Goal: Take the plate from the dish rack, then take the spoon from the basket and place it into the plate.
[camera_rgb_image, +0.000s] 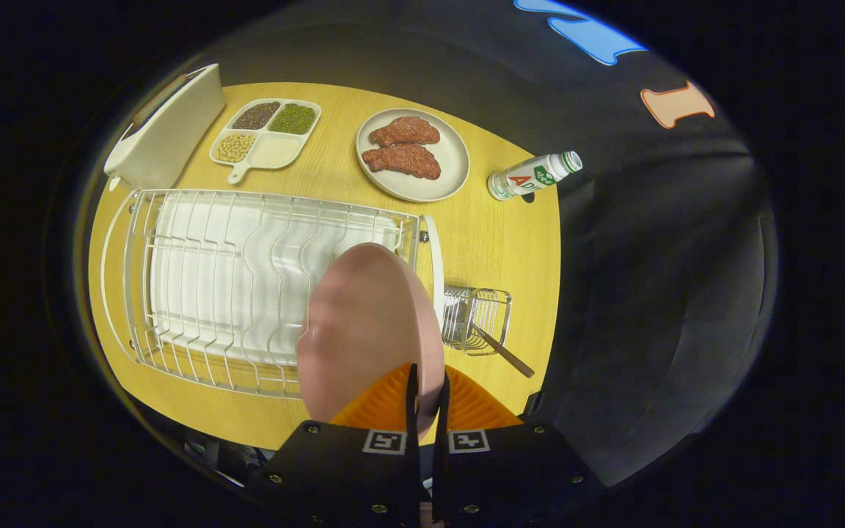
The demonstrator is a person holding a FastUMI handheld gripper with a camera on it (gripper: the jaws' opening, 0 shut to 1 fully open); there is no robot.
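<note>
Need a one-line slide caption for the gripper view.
Gripper shut on pink plate above white dish rack; spoon waits in wire basket.

Yellow wooden table [496, 242], black cloth wall [657, 279].

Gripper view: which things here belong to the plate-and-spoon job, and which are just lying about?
Job:
pink round plate, gripped at its rim by the claw
white wire dish rack
small wire basket
dark-handled spoon in the basket

Lying about:
grey plate of meat slices
divided tray of beans
white plastic bottle
white bin
</note>
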